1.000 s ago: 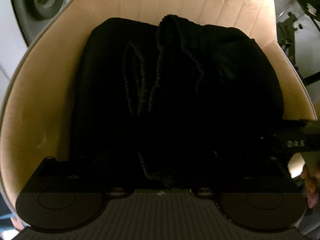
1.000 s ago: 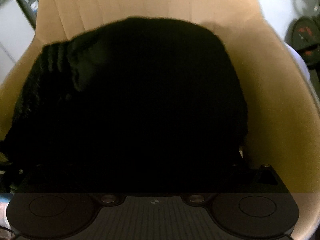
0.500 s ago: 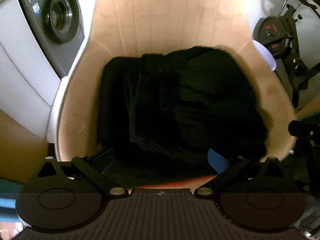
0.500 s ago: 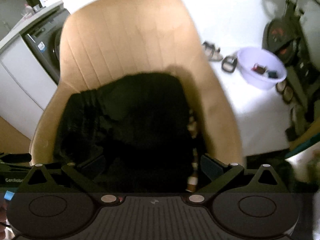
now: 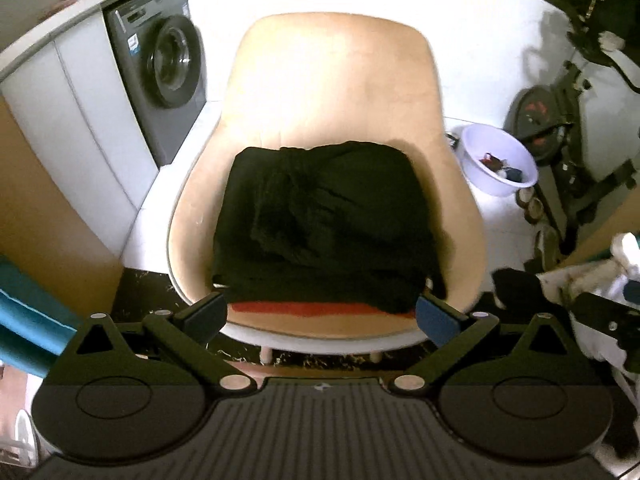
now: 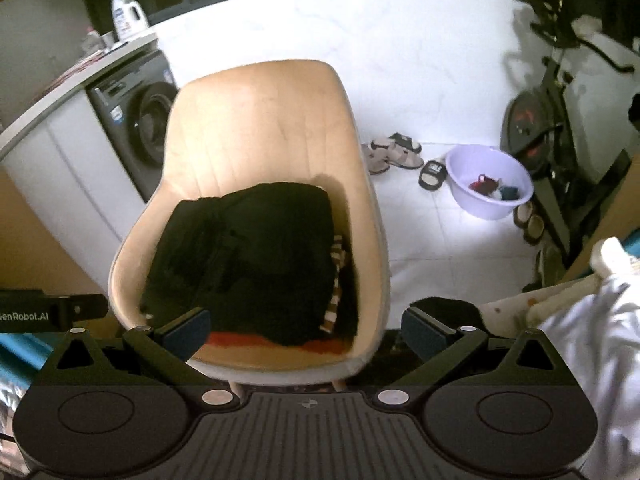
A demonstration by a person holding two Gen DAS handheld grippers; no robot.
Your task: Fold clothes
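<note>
On the far left, a grey washing machine (image 5: 168, 68) sits under a white counter, with a detergent bottle (image 6: 127, 14) on top in the right wrist view. In the middle stands a tan shell chair (image 5: 332, 76), and on its seat lies the folded black garment (image 5: 324, 220), a squarish bundle covering most of the seat. It rests on a red layer (image 5: 304, 307) that peeks out along the near edge, and a brown-and-white striped cloth (image 6: 335, 280) shows at its right side. The left gripper (image 5: 320, 316) hangs just near of the chair's front rim, its blue-padded fingers spread wide and holding nothing, clear of the garment. The right gripper (image 6: 304, 330) is likewise spread and empty, near the chair's front right. Further right on the white floor are sandals (image 6: 394, 152), a lilac basin (image 6: 488, 184) with small items inside, and an exercise bike (image 6: 536, 120). A white cloth (image 6: 600, 340) fills the near right corner.
</note>
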